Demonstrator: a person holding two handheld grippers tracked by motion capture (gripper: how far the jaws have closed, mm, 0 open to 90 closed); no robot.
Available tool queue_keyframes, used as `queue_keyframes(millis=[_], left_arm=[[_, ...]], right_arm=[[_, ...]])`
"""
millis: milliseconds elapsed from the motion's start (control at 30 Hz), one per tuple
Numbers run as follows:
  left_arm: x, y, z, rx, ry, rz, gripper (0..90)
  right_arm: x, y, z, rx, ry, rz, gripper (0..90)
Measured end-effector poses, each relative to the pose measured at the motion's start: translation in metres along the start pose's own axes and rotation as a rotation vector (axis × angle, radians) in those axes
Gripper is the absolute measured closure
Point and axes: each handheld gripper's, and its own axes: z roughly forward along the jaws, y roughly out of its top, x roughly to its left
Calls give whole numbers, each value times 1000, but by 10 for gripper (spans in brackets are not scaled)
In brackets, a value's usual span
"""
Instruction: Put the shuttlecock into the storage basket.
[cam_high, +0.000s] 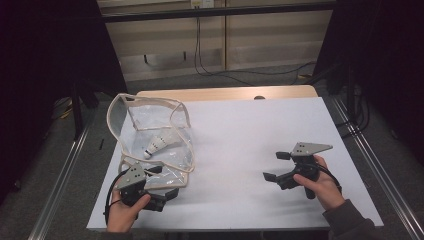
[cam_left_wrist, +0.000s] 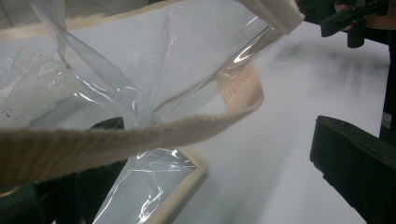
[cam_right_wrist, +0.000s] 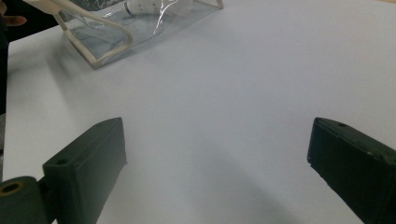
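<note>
On the bench's (cam_high: 260, 150) near left corner, the left tool (cam_high: 159, 196) is working at the edge of a clear bag (cam_high: 150, 130). Its jaws are standing spread, with the bag's woven strap (cam_left_wrist: 116, 135) and some clear film lying across the gap between them — nothing is being pinched yet, as far as the left gripper view shows. One jaw is sitting behind the film, the other well out to the side over bare bench. The person seems to be lining the tool up to take the strap or the rim, probably to lift the bag or hold its mouth open.

The bag is lying on its side at the left of the bench, its film crinkled and shiny, its seams and straps edged in cream webbing. A shuttlecock (cam_high: 159, 143) is resting inside it — white skirt, pale cork, a dark band near the tip — toward the bag's middle.

The right tool (cam_high: 272, 165) is waiting well apart at the right, low over bare bench, its jaws wide apart and holding nothing. It is pointing toward the bag, likely kept ready to help once the left tool has a hold.
</note>
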Motion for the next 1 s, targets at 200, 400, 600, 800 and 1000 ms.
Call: queue_keyframes(millis=[200, 400, 600, 800, 1000], left_arm=[[0, 0, 0, 3, 2, 4, 39], [0, 0, 0, 3, 5, 3, 39], [0, 0, 1, -3, 3, 1, 39], [0, 0, 0, -2, 4, 0, 38], [-1, 0, 1, -5, 3, 0, 38]], right_arm=[[-2, -3, -5, -5, -7, 3, 40], [-4, -6, -9, -18, -21, 2, 39], [-4, -10, -14, -24, -25, -1, 39], [-5, -13, -20, -27, -31, 3, 39], [-7, -17, -25, -37, -34, 5, 39]])
